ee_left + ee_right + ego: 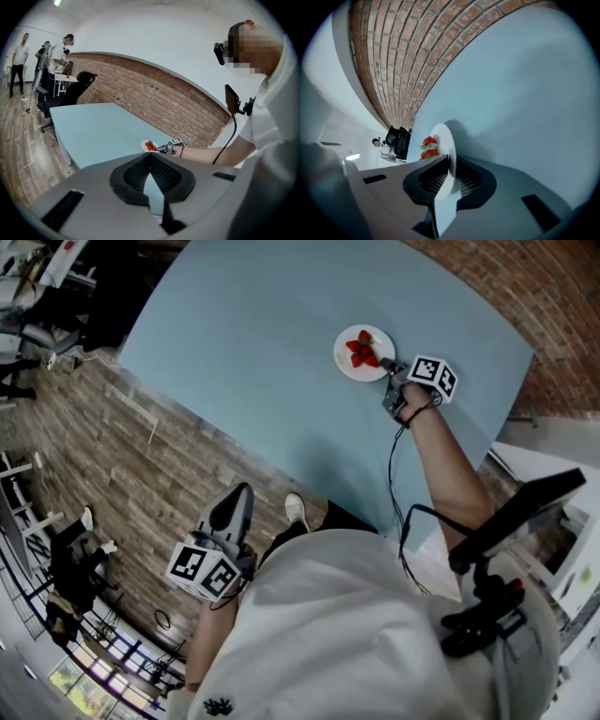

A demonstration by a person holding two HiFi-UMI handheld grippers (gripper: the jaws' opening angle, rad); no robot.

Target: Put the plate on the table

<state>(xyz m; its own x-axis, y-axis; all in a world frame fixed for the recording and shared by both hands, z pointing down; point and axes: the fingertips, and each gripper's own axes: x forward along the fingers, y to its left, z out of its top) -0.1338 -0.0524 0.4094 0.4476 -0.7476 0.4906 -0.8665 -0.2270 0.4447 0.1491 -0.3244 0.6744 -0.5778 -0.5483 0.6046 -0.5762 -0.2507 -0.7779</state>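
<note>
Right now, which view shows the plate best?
Head view: the whole plate and its strawberries, seen from above. The right gripper view shows it edge-on, clamped in the right hand-held gripper; the left gripper view shows it tiny.

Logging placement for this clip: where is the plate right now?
In the head view the plate is at the far right of the table, near the brick wall, with strawberries on it and its rim clamped in the right gripper.
</note>
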